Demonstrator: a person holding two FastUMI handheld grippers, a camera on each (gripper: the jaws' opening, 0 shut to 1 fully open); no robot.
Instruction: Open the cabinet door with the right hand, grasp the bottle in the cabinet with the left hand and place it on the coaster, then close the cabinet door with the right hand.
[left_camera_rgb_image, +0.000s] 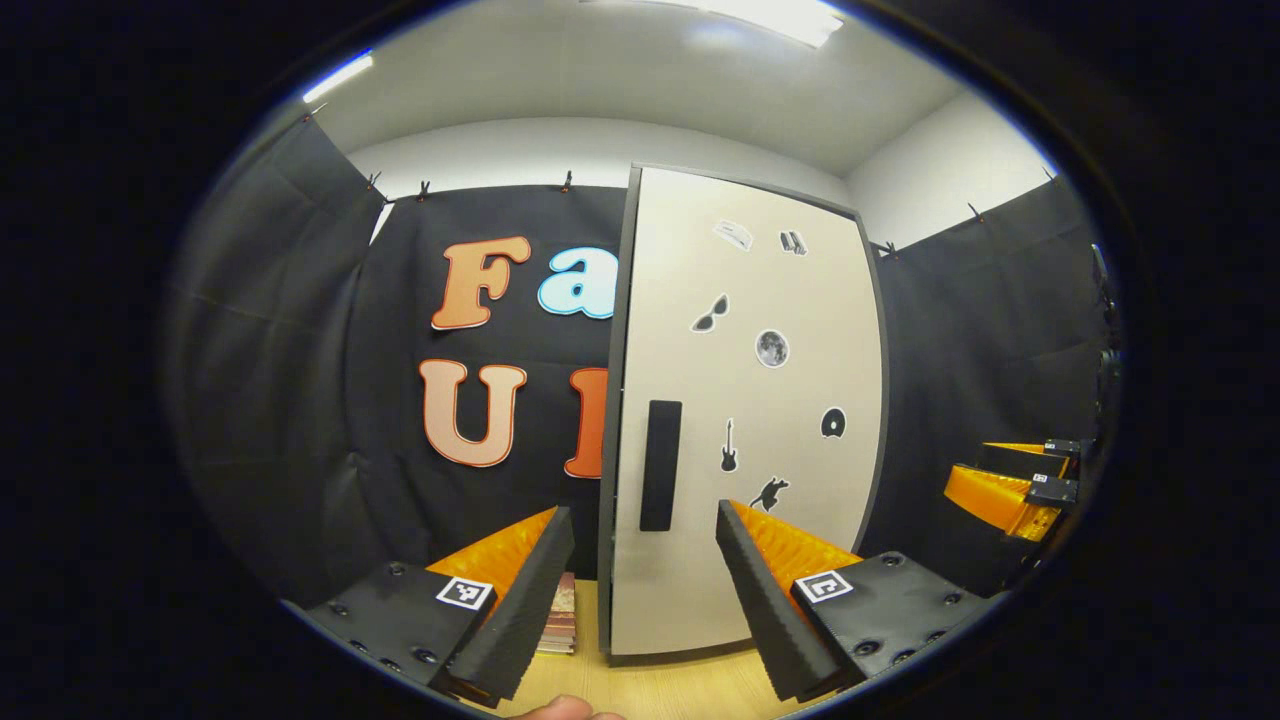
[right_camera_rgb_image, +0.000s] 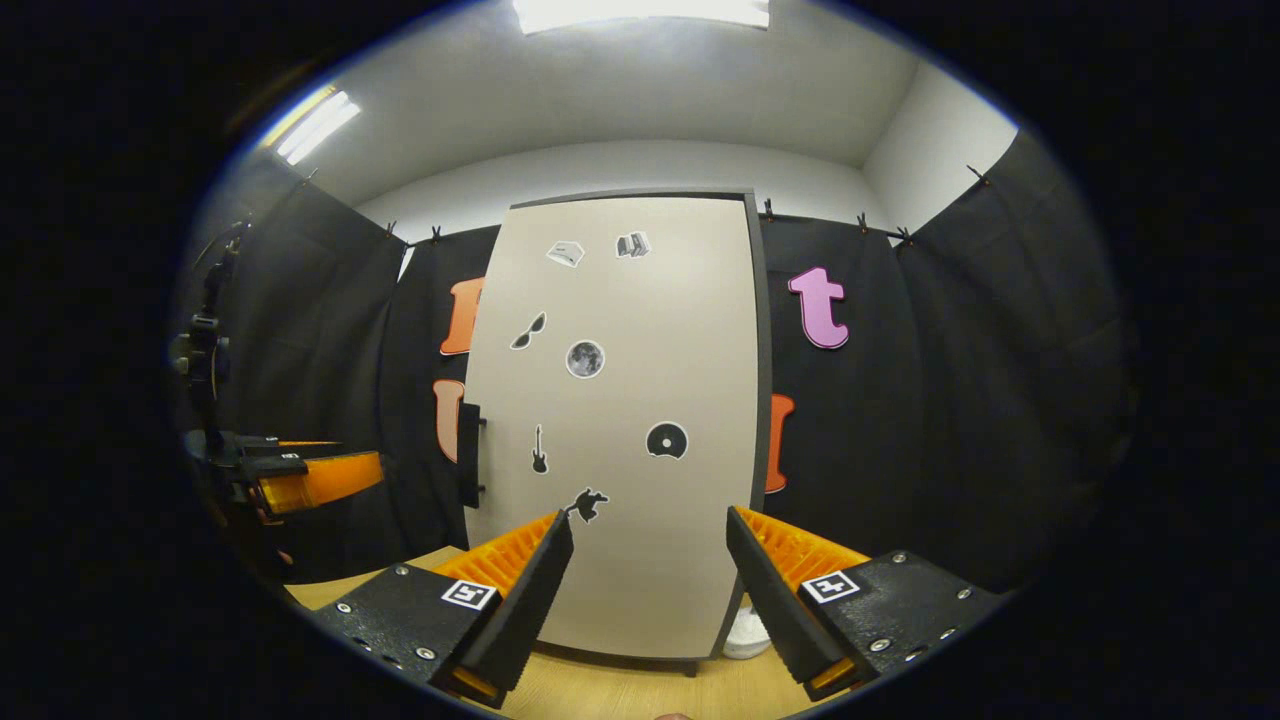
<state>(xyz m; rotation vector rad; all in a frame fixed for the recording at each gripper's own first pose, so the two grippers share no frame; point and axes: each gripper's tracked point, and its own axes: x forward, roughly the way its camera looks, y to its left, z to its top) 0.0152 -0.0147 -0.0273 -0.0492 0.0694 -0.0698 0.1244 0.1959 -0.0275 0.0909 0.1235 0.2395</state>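
Standing shut, beige cabinet door (right_camera_rgb_image: 640, 420) w/ black stickers, dark handle (left_camera_rgb_image: 660, 465), both grippers' fingers spread, empty.

A tall beige cabinet door with a dark grey frame (right_camera_rgb_image: 620, 420) stands shut and upright on the wooden table. Small black-and-white stickers dot its face. A black rectangular handle (left_camera_rgb_image: 660, 465) sits near its left edge.
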